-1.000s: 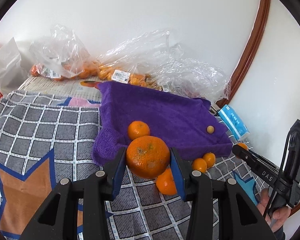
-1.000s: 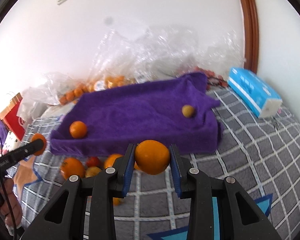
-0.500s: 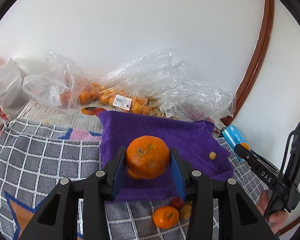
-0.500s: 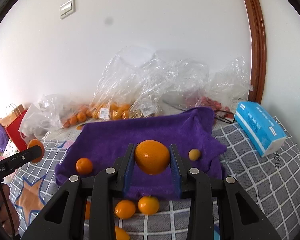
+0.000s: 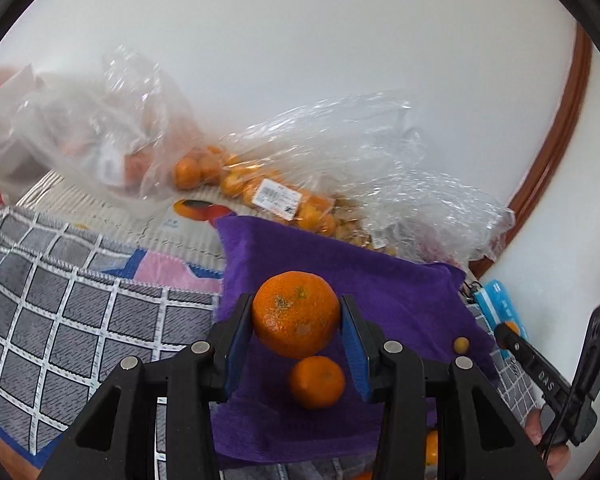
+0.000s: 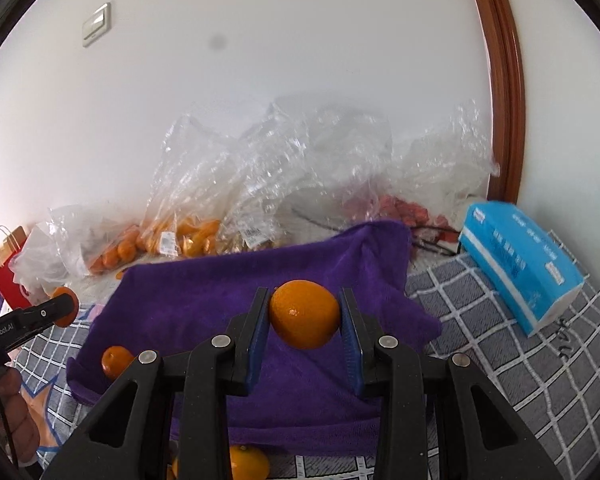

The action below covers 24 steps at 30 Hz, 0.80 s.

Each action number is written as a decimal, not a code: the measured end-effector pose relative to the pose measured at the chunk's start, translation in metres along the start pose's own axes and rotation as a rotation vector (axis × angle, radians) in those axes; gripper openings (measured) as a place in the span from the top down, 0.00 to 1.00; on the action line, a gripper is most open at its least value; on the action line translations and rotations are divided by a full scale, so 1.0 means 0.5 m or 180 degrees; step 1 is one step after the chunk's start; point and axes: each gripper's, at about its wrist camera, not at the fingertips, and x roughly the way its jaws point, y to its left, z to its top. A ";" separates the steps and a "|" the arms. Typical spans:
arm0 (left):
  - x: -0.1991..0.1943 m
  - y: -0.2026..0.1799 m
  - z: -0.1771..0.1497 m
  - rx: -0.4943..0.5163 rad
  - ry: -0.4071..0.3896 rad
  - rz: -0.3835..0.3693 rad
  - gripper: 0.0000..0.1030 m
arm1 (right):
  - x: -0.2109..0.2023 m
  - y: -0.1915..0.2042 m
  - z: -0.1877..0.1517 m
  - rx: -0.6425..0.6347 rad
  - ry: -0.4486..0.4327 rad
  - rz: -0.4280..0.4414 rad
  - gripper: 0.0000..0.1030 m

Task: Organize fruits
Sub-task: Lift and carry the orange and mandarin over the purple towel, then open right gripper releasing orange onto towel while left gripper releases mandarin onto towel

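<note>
My left gripper is shut on a large speckled mandarin, held above the purple towel. Below it on the towel lies a smaller mandarin, and a tiny yellow fruit sits near the towel's right side. My right gripper is shut on a smooth orange over the same purple towel. The smaller mandarin shows at the towel's left edge in the right wrist view. Loose oranges lie on the grey checked cloth just in front of the towel.
Clear plastic bags of oranges and other fruit pile against the white wall behind the towel. A blue tissue pack lies to the right, a red paper bag far left. The grey checked cloth covers the surface.
Both grippers moved forward over the purple towel, still holding their fruit. The loose oranges in front of the towel have slid to the bottom edge of both views.
</note>
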 end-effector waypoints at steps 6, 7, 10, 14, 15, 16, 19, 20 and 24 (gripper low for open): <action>0.012 0.001 -0.003 0.0014 -0.0026 -0.0029 0.61 | 0.016 0.020 -0.020 -0.0185 0.0104 -0.0007 0.67; 0.017 -0.001 -0.002 0.0027 -0.0015 -0.0035 0.61 | 0.019 0.023 -0.023 -0.0219 0.0126 0.0007 0.67; 0.037 -0.004 -0.010 0.0002 0.0069 -0.0077 0.61 | 0.042 0.028 -0.033 -0.0251 0.0236 -0.0004 0.67; 0.059 -0.011 -0.024 0.0030 0.0124 -0.0109 0.61 | 0.069 0.022 -0.049 -0.0139 0.0470 0.0056 0.67; 0.063 -0.015 -0.027 0.0055 0.0128 -0.0110 0.61 | 0.071 0.022 -0.051 -0.0123 0.0494 0.0061 0.67; 0.066 -0.020 -0.031 0.0102 0.0138 -0.0108 0.61 | 0.070 0.024 -0.052 -0.0124 0.0498 0.0065 0.67; 0.075 -0.033 -0.039 0.0214 0.0172 -0.0104 0.61 | 0.071 0.030 -0.054 -0.0158 0.0501 0.0039 0.67; 0.077 -0.035 -0.041 0.0236 0.0187 -0.0107 0.61 | 0.074 0.031 -0.056 -0.0162 0.0520 0.0029 0.67; 0.078 -0.035 -0.042 0.0242 0.0188 -0.0104 0.60 | 0.082 0.029 -0.057 -0.0150 0.0584 0.0006 0.67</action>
